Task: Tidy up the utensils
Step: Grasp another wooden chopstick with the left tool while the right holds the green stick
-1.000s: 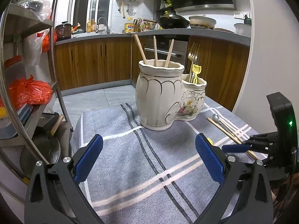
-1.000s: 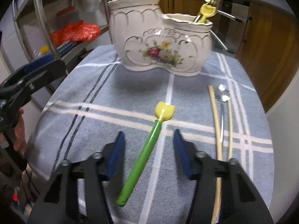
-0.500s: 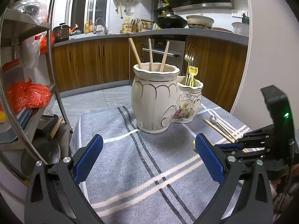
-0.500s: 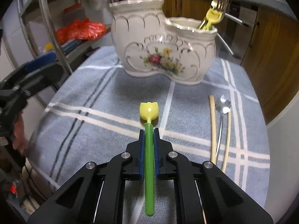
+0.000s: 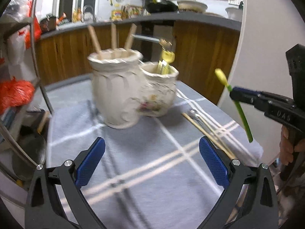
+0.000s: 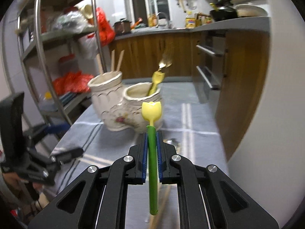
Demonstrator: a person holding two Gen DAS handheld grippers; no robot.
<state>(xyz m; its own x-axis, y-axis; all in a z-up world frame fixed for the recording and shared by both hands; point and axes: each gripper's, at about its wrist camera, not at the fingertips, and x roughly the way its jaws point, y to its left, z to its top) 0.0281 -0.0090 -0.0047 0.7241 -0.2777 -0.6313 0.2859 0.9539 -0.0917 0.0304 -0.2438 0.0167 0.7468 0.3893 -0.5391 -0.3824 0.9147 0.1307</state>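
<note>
Clamped between the blue pads of our right gripper (image 6: 151, 148) we see a fork (image 6: 152, 152) with a slim green handle and a pale yellow, tulip-shaped head; the pads press on the handle just under the head, and the handle's lower end hangs free below the gripper. Seen from the left wrist camera, the fork (image 5: 241, 110) tilts in the air above the right edge of the table, clear of the cloth, with its yellow head uppermost. Our left gripper (image 5: 152, 158) hovers low over the grey tablecloth (image 5: 152, 181) with its jaws spread wide and nothing between them. Ahead stands a cream ceramic holder (image 5: 133, 87) with two joined cups, blurred in both views: the taller cup holds three wooden sticks (image 5: 113, 38), the shorter one a second yellow-headed fork (image 5: 165, 59) and a metal utensil we cannot make out clearly. Beside the holder on the cloth lie a pair of chopsticks (image 5: 205, 133) and a metal spoon (image 5: 194, 112), close together. Wooden cabinets (image 5: 200, 53) and a metal shelf rack (image 6: 43, 43) fill the background.
</note>
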